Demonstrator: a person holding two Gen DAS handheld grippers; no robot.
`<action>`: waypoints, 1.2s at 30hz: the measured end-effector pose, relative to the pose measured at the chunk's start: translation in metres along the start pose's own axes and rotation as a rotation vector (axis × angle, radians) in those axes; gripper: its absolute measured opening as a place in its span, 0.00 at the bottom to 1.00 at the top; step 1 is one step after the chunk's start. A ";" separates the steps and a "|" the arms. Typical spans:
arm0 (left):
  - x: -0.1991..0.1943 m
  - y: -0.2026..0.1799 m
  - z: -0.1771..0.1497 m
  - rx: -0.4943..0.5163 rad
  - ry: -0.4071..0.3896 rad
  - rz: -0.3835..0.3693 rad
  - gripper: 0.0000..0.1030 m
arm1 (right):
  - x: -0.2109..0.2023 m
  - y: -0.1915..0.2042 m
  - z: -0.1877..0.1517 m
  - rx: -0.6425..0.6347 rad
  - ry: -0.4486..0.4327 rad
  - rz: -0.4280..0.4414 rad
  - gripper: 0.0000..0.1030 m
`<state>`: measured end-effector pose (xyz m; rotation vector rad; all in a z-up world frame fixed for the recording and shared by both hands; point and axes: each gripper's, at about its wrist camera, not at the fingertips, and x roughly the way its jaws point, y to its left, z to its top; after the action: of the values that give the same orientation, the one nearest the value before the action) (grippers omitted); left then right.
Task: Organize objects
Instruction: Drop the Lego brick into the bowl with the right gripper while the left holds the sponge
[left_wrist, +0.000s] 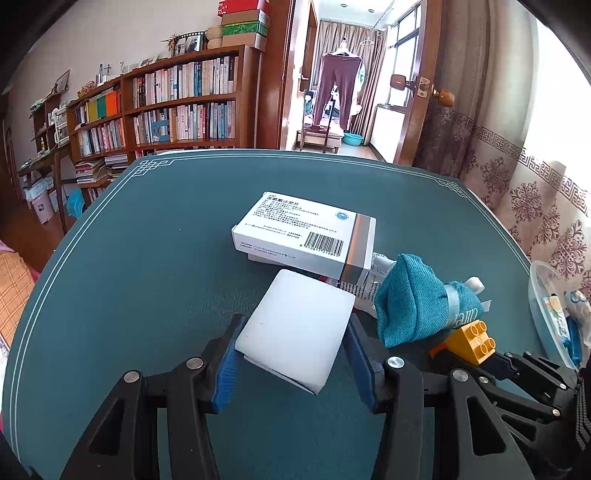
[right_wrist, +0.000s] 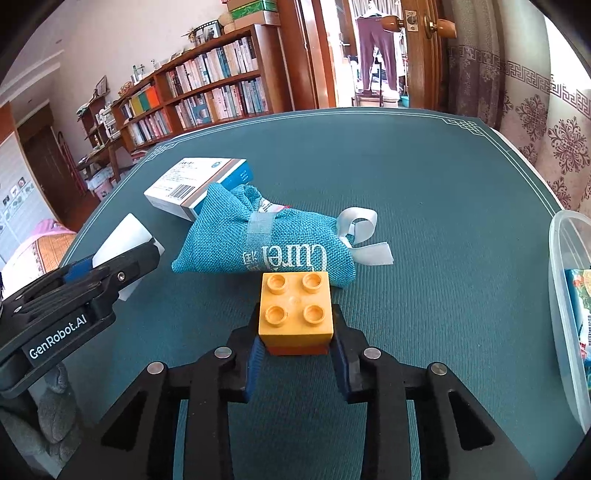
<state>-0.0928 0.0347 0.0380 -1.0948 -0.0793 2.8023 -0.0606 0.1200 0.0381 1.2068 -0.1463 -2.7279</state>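
Note:
My left gripper (left_wrist: 293, 354) is shut on a white foam block (left_wrist: 299, 325), its blue pads pressed on both sides; it also shows in the right wrist view (right_wrist: 125, 236). My right gripper (right_wrist: 295, 350) is shut on a yellow toy brick (right_wrist: 295, 308) with an orange layer under it, seen also in the left wrist view (left_wrist: 474, 338). A teal cloth pouch (right_wrist: 266, 236) with a white ribbon lies just beyond the brick. A white medicine box (left_wrist: 303, 236) lies behind the foam block on the green table mat (left_wrist: 147, 258).
A clear plastic container (right_wrist: 565, 295) with packets inside stands at the right edge of the table. Another flat box lies under the medicine box. Bookshelves (left_wrist: 177, 99) and an open doorway are beyond the table's far edge.

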 end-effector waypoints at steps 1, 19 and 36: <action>0.000 -0.001 0.000 0.003 -0.001 -0.001 0.53 | -0.002 -0.001 -0.001 0.001 -0.001 0.004 0.32; -0.005 -0.024 -0.006 0.069 -0.010 -0.027 0.53 | -0.079 -0.045 -0.026 0.119 -0.094 -0.028 0.32; -0.009 -0.039 -0.015 0.112 -0.016 -0.038 0.53 | -0.145 -0.133 -0.046 0.306 -0.200 -0.249 0.32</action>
<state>-0.0718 0.0723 0.0372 -1.0348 0.0541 2.7445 0.0564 0.2754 0.0924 1.0788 -0.4841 -3.1317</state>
